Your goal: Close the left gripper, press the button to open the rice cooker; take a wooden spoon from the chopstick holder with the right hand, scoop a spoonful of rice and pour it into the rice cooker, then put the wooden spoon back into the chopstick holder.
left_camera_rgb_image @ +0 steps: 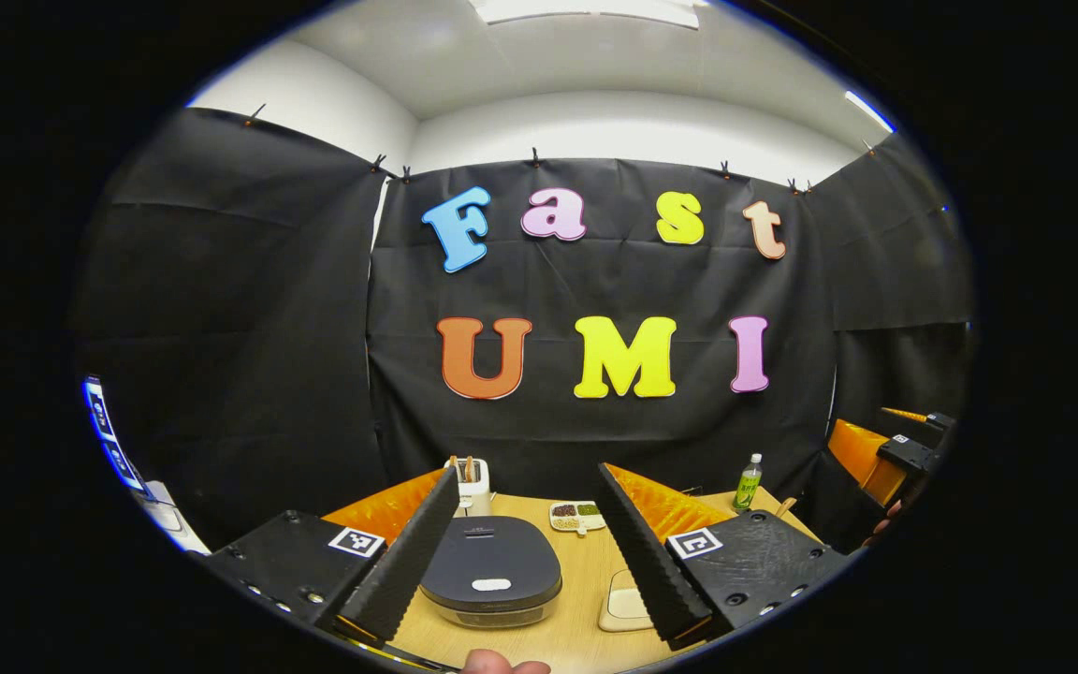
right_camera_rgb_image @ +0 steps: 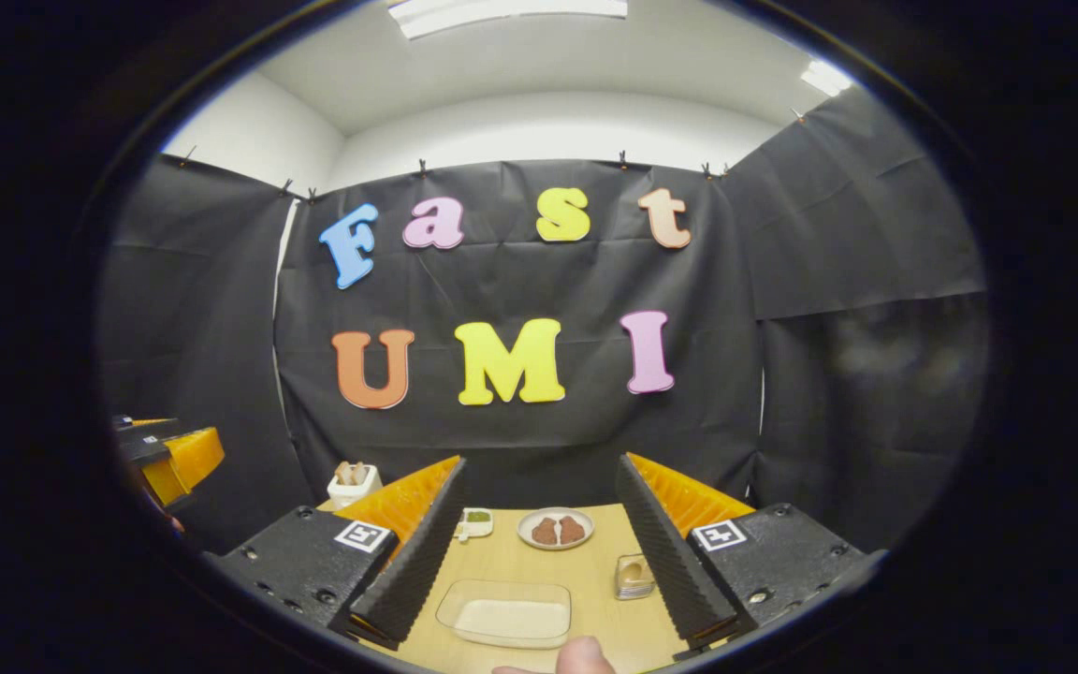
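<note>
Hovering above the pale wooden table (left_camera_rgb_image: 586, 627), the left gripper (left_camera_rgb_image: 525, 571) is spreading its two ridged fingers wide and gripping nothing; between them, in the left gripper view, the dark rounded rice cooker (left_camera_rgb_image: 490, 573) is sitting with its lid down and its small oval button (left_camera_rgb_image: 491, 584) facing up. That placement is probably deliberate, since the cooker is lying straight ahead of this gripper, though the jaws would need closing first to give a blunt tip for pressing. Just behind the cooker, the white chopstick holder (left_camera_rgb_image: 474, 485) is standing upright with wooden handles (left_camera_rgb_image: 466, 467) poking out of its top, so one can be pinched from above. Beside it, a small white divided dish of beans (left_camera_rgb_image: 576, 515) is resting, and a green bottle (left_camera_rgb_image: 748, 482) is standing near the far right edge.

In the right gripper view, the right gripper (right_camera_rgb_image: 539, 571) is likewise gaping fully, empty, and is waiting over the clear shallow tray of white rice (right_camera_rgb_image: 506, 613), seemingly staged near where scooping will happen. Farther back, a round plate with brown pieces (right_camera_rgb_image: 555, 529) is sitting, and a small clear cup (right_camera_rgb_image: 633, 573) is resting just beside the right finger.
</note>
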A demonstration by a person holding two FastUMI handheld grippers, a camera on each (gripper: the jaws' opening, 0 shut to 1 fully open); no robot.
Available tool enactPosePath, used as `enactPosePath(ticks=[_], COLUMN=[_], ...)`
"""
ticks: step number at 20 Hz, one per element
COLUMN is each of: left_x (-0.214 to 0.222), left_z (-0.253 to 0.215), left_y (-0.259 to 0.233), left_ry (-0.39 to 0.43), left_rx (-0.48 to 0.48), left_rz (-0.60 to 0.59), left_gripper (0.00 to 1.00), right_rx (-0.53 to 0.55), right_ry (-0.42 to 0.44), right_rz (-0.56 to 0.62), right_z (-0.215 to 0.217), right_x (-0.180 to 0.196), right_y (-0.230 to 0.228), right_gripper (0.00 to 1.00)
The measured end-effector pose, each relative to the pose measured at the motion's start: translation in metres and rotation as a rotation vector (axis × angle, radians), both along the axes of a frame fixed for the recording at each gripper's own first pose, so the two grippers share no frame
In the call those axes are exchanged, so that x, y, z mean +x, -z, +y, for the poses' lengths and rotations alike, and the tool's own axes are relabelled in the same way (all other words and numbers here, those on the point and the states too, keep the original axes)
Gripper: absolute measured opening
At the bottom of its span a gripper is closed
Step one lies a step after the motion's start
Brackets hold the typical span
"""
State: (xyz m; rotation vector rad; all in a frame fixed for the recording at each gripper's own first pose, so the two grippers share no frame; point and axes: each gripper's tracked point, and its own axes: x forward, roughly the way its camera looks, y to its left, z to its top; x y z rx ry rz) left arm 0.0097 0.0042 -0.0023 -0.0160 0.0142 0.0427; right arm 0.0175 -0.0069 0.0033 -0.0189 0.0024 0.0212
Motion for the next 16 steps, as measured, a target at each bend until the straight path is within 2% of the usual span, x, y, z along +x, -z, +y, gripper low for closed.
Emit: enactPosePath(ticks=[10, 14, 16], left_x=[0.008, 0.019, 0.022], left_z=[-0.001, -0.003, -0.008], left_y=[0.01, 0.028, 0.051], left_ry=[-0.012, -0.013, -0.005], left_rx=[-0.006, -0.021, -0.063], left_rz=[0.042, 0.11, 0.189], left_gripper=[0.95, 0.95, 0.95], right_rx=[-0.007, -0.009, -0.001], right_ry=[-0.009, 0.003, 0.007], right_rz=[0.016, 0.037, 0.051], right_z=[-0.006, -0.022, -0.03], right_x=[0.019, 0.033, 0.042], right_y=[0.007, 0.016, 0.024], right_gripper=[1.0, 1.0, 1.0])
